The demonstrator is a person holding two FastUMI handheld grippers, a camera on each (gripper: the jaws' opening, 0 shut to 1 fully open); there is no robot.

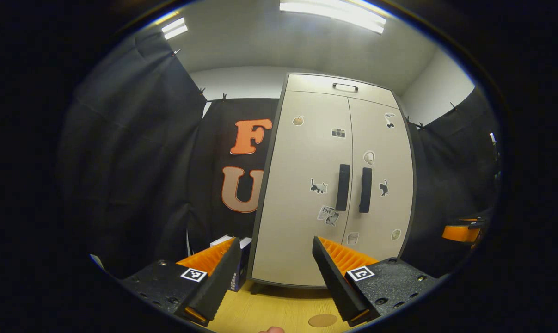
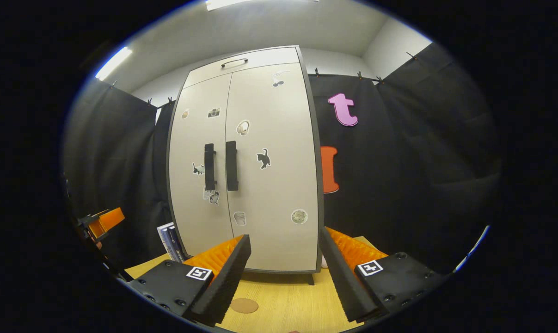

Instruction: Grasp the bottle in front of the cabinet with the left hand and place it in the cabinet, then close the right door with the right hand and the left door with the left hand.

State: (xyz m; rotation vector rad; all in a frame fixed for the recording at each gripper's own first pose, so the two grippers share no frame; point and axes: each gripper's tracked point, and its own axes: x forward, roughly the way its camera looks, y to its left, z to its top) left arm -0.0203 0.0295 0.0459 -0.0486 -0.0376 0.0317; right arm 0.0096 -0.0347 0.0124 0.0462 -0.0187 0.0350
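Note:
The beige cabinet (image 1: 334,185) stands on the wooden table (image 1: 279,310) with both doors shut and the two dark handles (image 1: 352,187) side by side at the middle. In the left gripper view my left gripper (image 1: 275,249) is open in front of the left door's lower part, with nothing between its fingers. In the right gripper view the cabinet (image 2: 246,162) again has both doors flush. My right gripper (image 2: 284,238) is open before the right door's lower edge and holds nothing. Each gripper appears far off in the other's view, the right gripper (image 1: 461,231) and the left gripper (image 2: 103,222).
A blue and white box (image 1: 242,259) (image 2: 170,240) stands against the cabinet's left side. A round brown disc (image 1: 322,320) (image 2: 244,305) lies on the table (image 2: 283,300) in front of the cabinet. Black cloth walls close in behind and on both sides.

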